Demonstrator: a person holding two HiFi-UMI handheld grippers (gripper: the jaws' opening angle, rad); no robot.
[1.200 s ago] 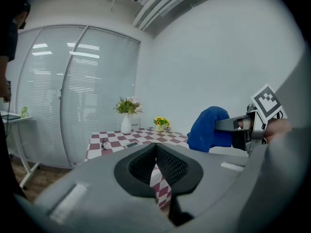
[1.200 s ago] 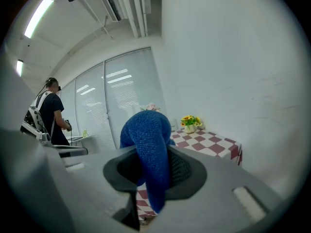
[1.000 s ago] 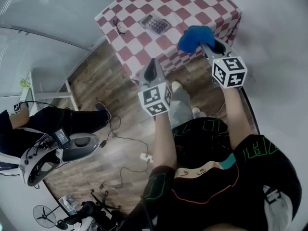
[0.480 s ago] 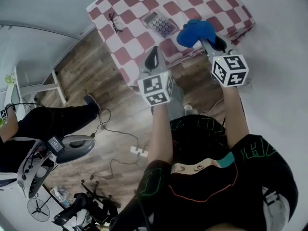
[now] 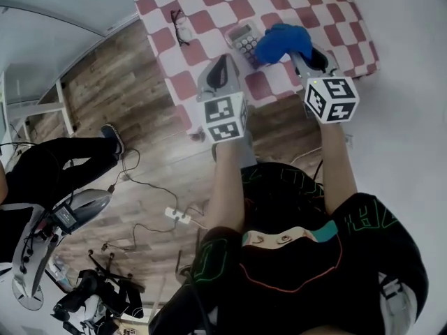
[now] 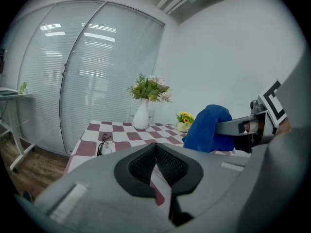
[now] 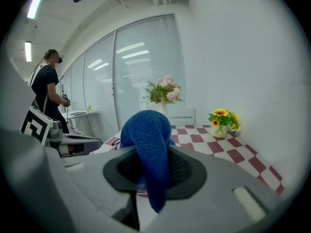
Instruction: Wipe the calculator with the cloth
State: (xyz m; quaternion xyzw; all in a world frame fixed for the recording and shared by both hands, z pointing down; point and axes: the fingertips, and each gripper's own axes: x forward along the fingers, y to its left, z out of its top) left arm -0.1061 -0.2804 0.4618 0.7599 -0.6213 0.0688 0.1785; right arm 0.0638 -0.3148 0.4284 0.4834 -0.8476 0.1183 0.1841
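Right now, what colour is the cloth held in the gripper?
Blue. The cloth shows best in the right gripper view.

No legible text, labels or numbers; calculator [image 5: 242, 39] keys too small.

This is an office room. Beyond the jaws of the left gripper [image 6: 156, 152] stand full-height glass partitions [image 6: 87, 81] with slatted blinds, and a desk [image 6: 92, 130] in a red-and-white checked tablecloth bearing a white vase of flowers [image 6: 142, 115]. Left of the right gripper's [image 7: 153, 169] jaws, a person [image 7: 47, 96] wearing a headset stands under ceiling strip lights [image 7: 34, 5]. Below the jaws, a power strip [image 5: 177, 216] and loose cables lie on the wood-plank floor [image 5: 105, 82].
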